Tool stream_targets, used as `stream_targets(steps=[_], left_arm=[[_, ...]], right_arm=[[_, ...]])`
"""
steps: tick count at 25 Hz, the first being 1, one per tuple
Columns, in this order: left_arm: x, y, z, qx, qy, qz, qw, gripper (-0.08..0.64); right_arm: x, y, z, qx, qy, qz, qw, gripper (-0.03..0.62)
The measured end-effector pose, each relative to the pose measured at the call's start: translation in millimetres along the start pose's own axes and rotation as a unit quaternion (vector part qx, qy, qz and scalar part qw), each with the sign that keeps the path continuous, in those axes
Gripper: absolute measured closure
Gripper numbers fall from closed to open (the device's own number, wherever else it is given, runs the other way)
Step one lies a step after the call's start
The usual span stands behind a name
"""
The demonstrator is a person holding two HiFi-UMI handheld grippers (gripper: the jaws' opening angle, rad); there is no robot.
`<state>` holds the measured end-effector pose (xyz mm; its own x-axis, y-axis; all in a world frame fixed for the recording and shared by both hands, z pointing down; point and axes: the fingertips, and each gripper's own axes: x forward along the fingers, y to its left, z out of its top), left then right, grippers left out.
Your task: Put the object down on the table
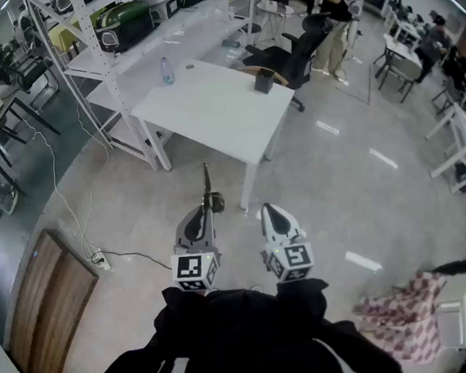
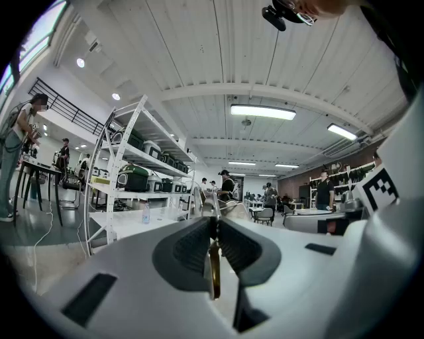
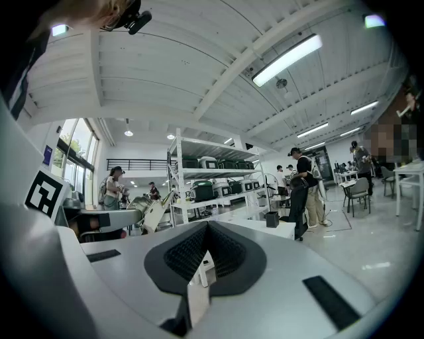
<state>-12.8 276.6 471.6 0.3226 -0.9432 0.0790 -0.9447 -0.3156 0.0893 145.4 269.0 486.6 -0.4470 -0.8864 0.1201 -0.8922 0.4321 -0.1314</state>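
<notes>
My left gripper (image 1: 209, 210) is shut on a slim, long tool with a brass-coloured part (image 1: 207, 184). The tool sticks out forward past the jaws, over the floor and short of the white table (image 1: 217, 109). In the left gripper view the brass strip (image 2: 212, 268) is pinched between the dark pads (image 2: 189, 246), and the gripper (image 2: 213, 224) points toward the table. My right gripper (image 1: 269, 212) hangs beside the left one. Its jaws are together with nothing between them, as the right gripper view shows (image 3: 207, 230).
A water bottle (image 1: 167, 71) and a black cup (image 1: 265, 80) stand on the table. An office chair (image 1: 286, 53) is behind it and white shelving (image 1: 112, 37) to its left. A wooden panel (image 1: 52, 305) and a cable (image 1: 100, 258) lie at floor left. People stand farther back.
</notes>
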Motion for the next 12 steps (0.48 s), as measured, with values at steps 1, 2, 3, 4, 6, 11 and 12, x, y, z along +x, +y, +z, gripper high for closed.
stream_targets(steps=[1, 2, 3, 4, 6, 11, 12], left_arm=[[0, 1, 0, -0.001, 0.0, 0.0, 1.0, 0.523], [0, 1, 0, -0.001, 0.0, 0.0, 1.0, 0.523], [0, 2, 0, -0.001, 0.0, -0.001, 1.0, 0.523], [0, 3, 1, -0.001, -0.001, -0.002, 1.0, 0.523], [-2, 7, 2, 0.001, -0.001, -0.005, 1.0, 0.523], [-10, 14, 1, 0.002, -0.001, -0.013, 0.9999, 0.523], [-10, 16, 0, 0.003, 0.0, -0.015, 0.9999, 0.523]], right_arm=[[1, 1, 0, 0.0, 0.0, 0.0, 1.0, 0.591], [2, 2, 1, 0.0, 0.0, 0.001, 1.0, 0.591], [3, 3, 1, -0.001, -0.002, 0.001, 1.0, 0.591], [4, 5, 2, -0.004, -0.004, 0.002, 1.0, 0.591], [6, 10, 4, -0.01, -0.007, 0.001, 1.0, 0.591], [7, 21, -2, -0.002, 0.0, -0.008, 1.0, 0.591], [9, 22, -2, 0.007, -0.004, -0.009, 1.0, 0.591]])
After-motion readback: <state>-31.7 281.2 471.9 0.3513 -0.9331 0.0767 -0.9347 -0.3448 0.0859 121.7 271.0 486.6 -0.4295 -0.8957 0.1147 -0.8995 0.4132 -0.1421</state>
